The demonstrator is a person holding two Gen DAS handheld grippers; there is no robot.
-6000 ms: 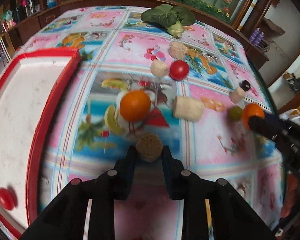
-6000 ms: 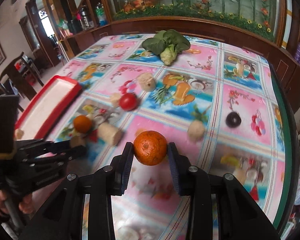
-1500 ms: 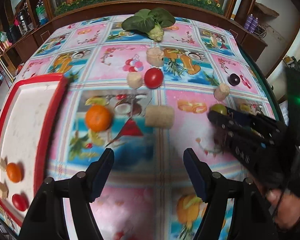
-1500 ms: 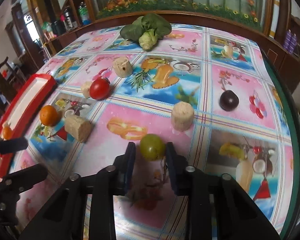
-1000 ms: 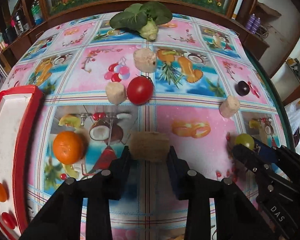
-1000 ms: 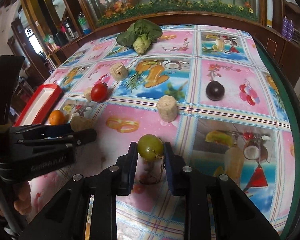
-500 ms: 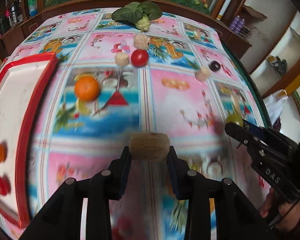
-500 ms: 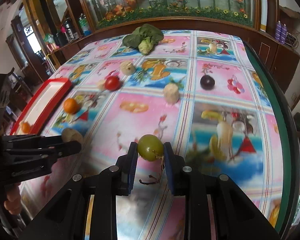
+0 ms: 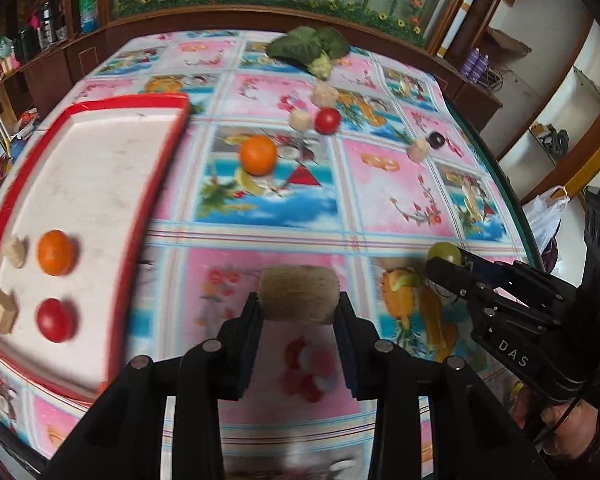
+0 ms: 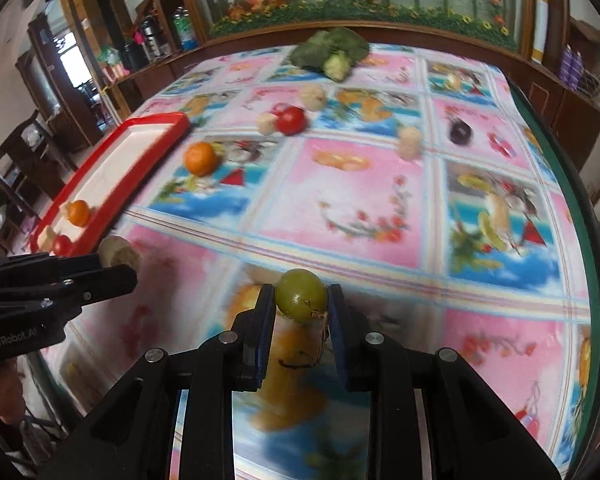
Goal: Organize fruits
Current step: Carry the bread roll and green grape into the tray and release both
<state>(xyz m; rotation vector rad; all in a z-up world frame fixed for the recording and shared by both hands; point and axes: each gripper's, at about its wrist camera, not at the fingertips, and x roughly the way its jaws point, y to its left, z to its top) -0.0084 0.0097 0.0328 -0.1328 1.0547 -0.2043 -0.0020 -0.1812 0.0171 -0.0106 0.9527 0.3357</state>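
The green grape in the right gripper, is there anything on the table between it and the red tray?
Only the left gripper, holding a tan cork-like cylinder, sits between the green grape and the red tray in the right wrist view. The tablecloth along that path is bare, and the tray's middle is free.

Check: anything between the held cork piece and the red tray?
Nothing: only bare tablecloth separates the cork piece from the red tray, seen in the left wrist view.
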